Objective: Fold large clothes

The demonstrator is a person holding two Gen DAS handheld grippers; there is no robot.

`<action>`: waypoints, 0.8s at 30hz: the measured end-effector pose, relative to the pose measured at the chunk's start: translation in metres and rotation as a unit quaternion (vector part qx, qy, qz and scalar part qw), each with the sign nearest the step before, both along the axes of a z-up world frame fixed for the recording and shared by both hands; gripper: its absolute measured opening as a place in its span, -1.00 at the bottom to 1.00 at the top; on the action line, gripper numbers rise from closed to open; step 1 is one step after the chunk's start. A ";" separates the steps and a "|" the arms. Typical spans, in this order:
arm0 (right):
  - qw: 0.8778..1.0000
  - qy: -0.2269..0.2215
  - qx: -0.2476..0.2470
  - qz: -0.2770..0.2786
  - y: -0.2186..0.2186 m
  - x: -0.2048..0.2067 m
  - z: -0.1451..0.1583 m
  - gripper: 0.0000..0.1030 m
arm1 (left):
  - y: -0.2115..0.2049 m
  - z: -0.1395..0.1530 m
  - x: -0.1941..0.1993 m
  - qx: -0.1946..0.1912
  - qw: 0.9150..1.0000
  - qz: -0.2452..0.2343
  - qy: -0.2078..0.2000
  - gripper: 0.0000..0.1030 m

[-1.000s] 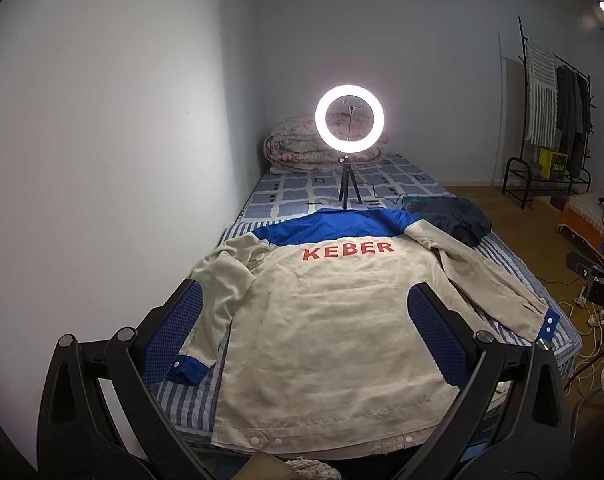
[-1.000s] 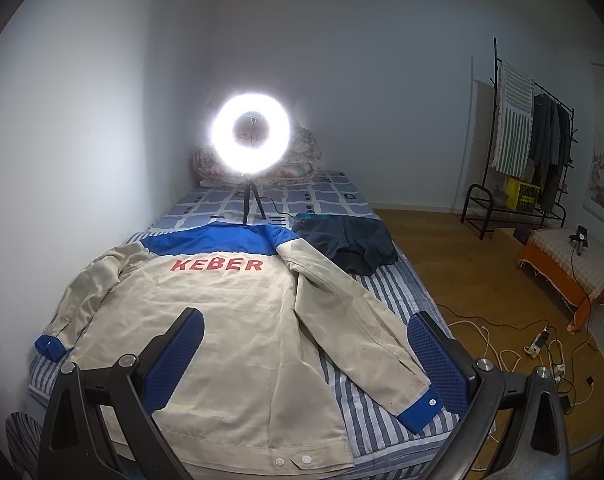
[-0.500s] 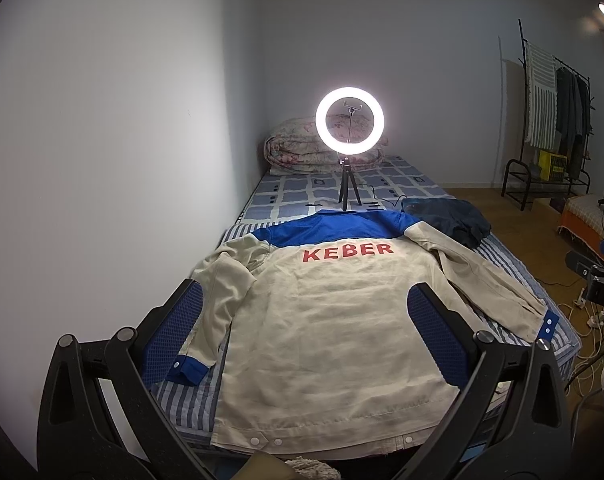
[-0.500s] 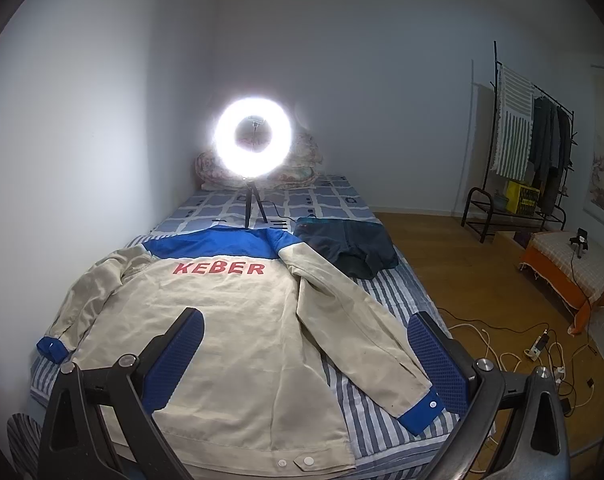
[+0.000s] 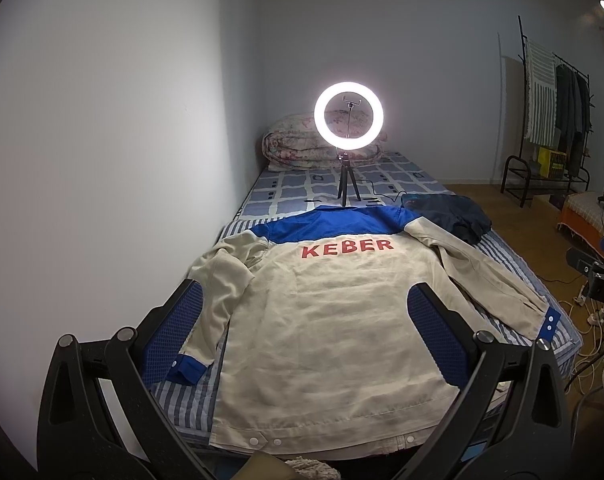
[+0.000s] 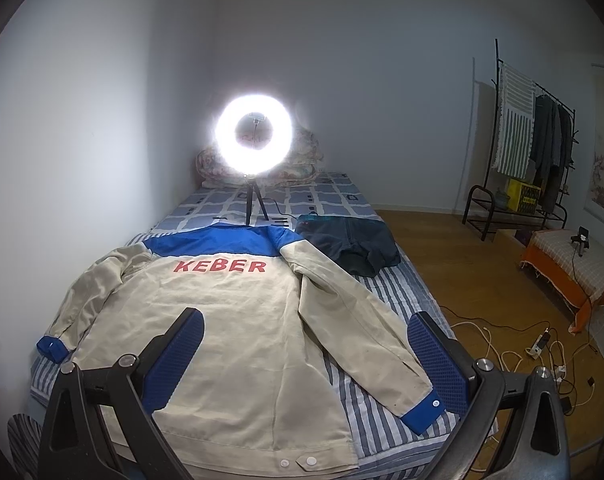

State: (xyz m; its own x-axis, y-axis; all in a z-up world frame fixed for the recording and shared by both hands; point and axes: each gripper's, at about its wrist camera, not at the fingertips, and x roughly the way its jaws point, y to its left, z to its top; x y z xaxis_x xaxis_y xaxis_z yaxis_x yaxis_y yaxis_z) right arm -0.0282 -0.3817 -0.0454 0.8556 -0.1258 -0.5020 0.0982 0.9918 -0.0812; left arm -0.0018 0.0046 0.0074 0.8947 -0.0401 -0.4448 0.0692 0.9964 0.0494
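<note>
Left wrist view: the left gripper [image 5: 303, 312] is held above the near end of the bed [image 5: 286, 196], fingers spread wide with nothing between them. The jacket [image 5: 333, 332] lies flat and back-up on the striped sheet [image 5: 186, 396], hem nearest the camera, red lettering "KEBER" below the blue yoke. Its left sleeve [image 5: 218, 300] lies along the body, blue cuff near the left finger pad; the right sleeve [image 5: 489, 284] angles out toward the bed edge.

Right wrist view: the right gripper [image 6: 305, 312] is likewise held above the jacket [image 6: 222, 328], fingers wide apart and empty. A dark folded garment [image 6: 349, 244] lies just beyond the right shoulder. A lit ring light [image 6: 254, 132] stands on a tripod behind the collar, in front of a rolled quilt [image 6: 305, 160]. A clothes rack [image 6: 521, 152] stands by the far wall; cables [image 6: 513, 356] lie on the wooden floor.
</note>
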 end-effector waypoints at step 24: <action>1.000 0.006 0.001 0.015 0.017 0.011 -0.002 0.99 | 0.011 -0.013 0.006 -0.002 1.000 0.009 0.008 1.00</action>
State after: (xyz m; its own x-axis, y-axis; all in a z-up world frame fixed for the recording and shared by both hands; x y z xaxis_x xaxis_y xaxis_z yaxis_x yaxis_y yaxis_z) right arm -0.0168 -0.3646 -0.0470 0.8526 -0.0987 -0.5131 0.0665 0.9945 -0.0807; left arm 0.0039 0.0159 -0.0051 0.8881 -0.0268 -0.4589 0.0528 0.9976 0.0438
